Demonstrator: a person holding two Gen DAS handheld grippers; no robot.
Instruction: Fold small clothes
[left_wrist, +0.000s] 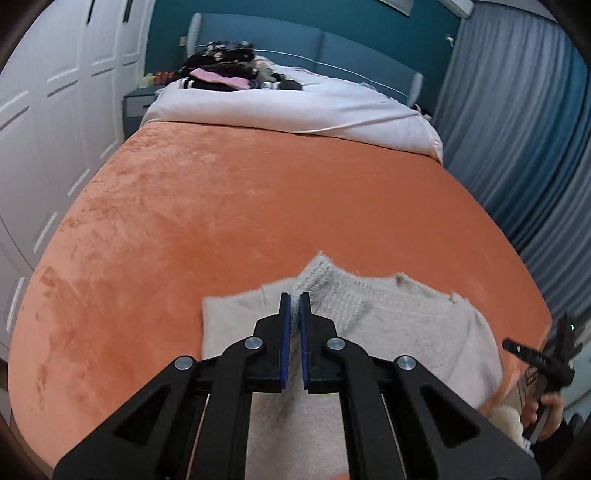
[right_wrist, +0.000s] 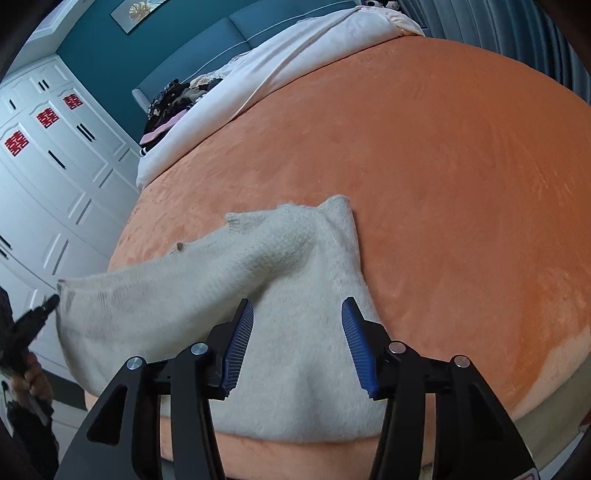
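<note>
On the bed (left_wrist: 221, 206): cream sweater (right_wrist: 295, 369), part lifted.
Left gripper (left_wrist: 294, 301): jaws pinched on sweater knit.
Right gripper (right_wrist: 297, 314): jaws half-open (nothing gripped), above sweater.
Right view only: red wardrobe emblems (right_wrist: 48, 118).

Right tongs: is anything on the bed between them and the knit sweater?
Nothing visible. The right tongs stand open directly over the cream knit sweater, with only its fabric beneath. The left tongs are shut on a fold of it, off to the side.

Cream knit sweater (right_wrist: 295, 295), orange bedspread (right_wrist: 443, 166)
</note>
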